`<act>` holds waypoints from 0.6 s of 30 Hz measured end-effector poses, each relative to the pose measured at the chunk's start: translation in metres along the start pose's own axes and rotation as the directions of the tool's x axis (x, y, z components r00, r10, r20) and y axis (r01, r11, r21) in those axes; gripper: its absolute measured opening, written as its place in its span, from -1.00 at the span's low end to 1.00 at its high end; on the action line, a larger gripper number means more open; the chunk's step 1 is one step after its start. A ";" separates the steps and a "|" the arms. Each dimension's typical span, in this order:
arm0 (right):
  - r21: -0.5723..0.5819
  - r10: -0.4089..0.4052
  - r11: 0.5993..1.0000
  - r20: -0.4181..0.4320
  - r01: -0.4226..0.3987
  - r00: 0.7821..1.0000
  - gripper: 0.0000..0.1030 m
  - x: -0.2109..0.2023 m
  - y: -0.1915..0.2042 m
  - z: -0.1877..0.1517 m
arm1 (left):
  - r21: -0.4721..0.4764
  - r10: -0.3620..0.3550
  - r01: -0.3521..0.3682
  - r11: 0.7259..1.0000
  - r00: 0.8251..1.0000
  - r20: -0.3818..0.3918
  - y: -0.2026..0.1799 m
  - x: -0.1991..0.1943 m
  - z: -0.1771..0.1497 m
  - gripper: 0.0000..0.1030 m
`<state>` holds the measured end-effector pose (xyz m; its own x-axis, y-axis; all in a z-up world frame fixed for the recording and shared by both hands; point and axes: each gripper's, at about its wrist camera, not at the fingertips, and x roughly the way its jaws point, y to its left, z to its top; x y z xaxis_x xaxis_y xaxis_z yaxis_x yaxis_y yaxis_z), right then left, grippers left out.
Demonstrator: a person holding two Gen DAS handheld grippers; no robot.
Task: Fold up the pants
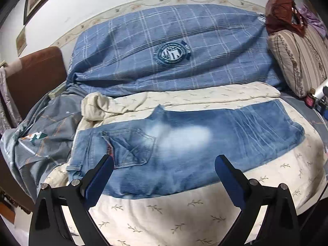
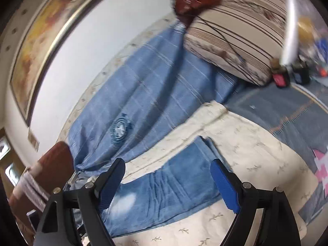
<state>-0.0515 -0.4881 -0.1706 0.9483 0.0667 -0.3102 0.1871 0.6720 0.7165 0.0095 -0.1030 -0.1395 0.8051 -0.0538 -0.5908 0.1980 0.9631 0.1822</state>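
Note:
Faded blue jeans [image 1: 184,143] lie folded lengthwise on a cream leaf-print blanket [image 1: 164,211], waistband and back pocket at the left, leg ends at the right. My left gripper [image 1: 164,160] hovers open over the seat of the jeans, blue pads wide apart, nothing between them. In the tilted, blurred right wrist view the jeans' leg end [image 2: 176,176] lies ahead of my right gripper [image 2: 167,164], which stands open and empty above it.
A blue plaid duvet [image 1: 174,47] is bunched along the wall behind. A striped pillow [image 1: 297,61] with a dark red item on top sits at the right, small bottles [image 2: 280,78] beside it. Grey bedding [image 1: 45,135] and a brown headboard [image 1: 34,75] are at the left.

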 end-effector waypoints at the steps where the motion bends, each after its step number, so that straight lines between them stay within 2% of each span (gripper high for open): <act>1: 0.001 -0.004 1.000 -0.008 0.004 1.000 0.70 0.001 -0.002 -0.001 | -0.007 0.011 -0.011 1.000 1.000 0.001 0.002 -0.001 0.001 0.92; 9: -0.155 -0.001 0.988 -0.066 -0.009 0.998 0.70 0.013 0.030 -0.019 | -0.037 0.070 -0.068 0.997 0.995 0.064 0.015 -0.022 0.013 0.92; 13: -0.199 0.006 0.980 -0.093 -0.025 0.996 0.70 0.022 0.044 -0.028 | -0.055 0.122 -0.116 0.992 0.987 0.105 0.028 -0.037 0.019 0.92; 18: -0.237 0.015 0.970 -0.127 -0.045 0.992 0.70 0.033 0.061 -0.039 | -0.093 0.154 -0.143 0.985 0.980 0.126 0.047 -0.047 0.024 0.93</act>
<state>-0.0185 -0.4159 -0.1621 0.9107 0.1703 -0.3763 0.0776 0.8241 0.5610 -0.0055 -0.0613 -0.0848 0.8899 0.0623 -0.4519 0.0284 0.9812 0.1910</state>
